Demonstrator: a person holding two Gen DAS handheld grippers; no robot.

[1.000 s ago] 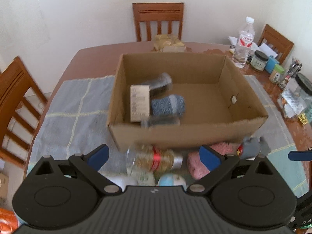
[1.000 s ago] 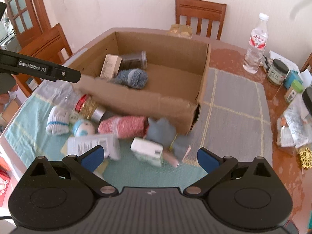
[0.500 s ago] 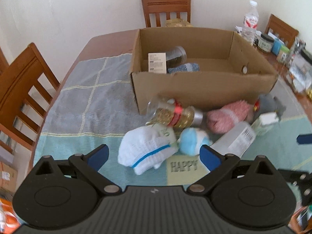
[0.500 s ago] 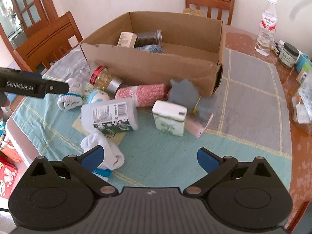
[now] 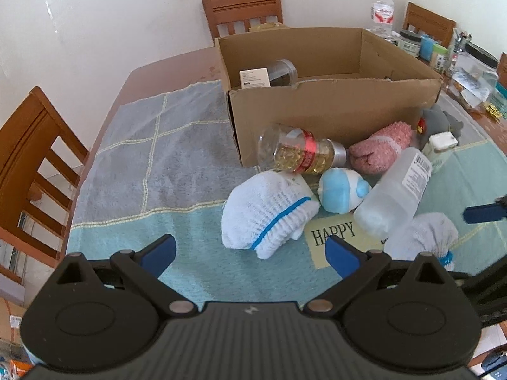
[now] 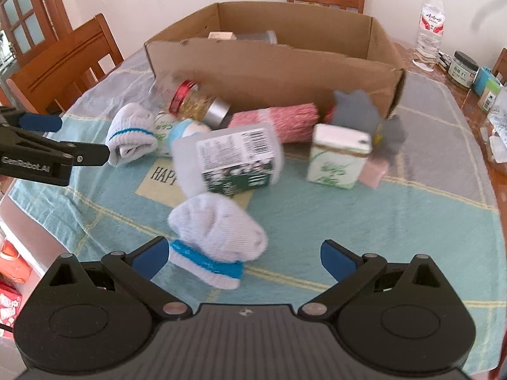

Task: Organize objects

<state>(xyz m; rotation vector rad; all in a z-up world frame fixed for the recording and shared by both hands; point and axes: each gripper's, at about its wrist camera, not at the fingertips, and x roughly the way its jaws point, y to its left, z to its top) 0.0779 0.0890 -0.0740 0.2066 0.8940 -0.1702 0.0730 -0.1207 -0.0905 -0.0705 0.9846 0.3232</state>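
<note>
- Right gripper fingers spread wide, empty; white rolled sock with blue cuff lies between them, touching the left finger, so closing may pinch only loose cuff.
- Left gripper fingers spread too; another white blue-striped sock lies just ahead of them.
- Brown cardboard box stands well beyond both.

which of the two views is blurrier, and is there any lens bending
Right wrist view: motion-smeared, the white bottle's label and grey toy soft. Left wrist view: sharper, the "HAPPY" card readable. Both: strong fisheye bowing, the cardboard box edges curved, corners dark; soft daylight, faint shadows.
</note>
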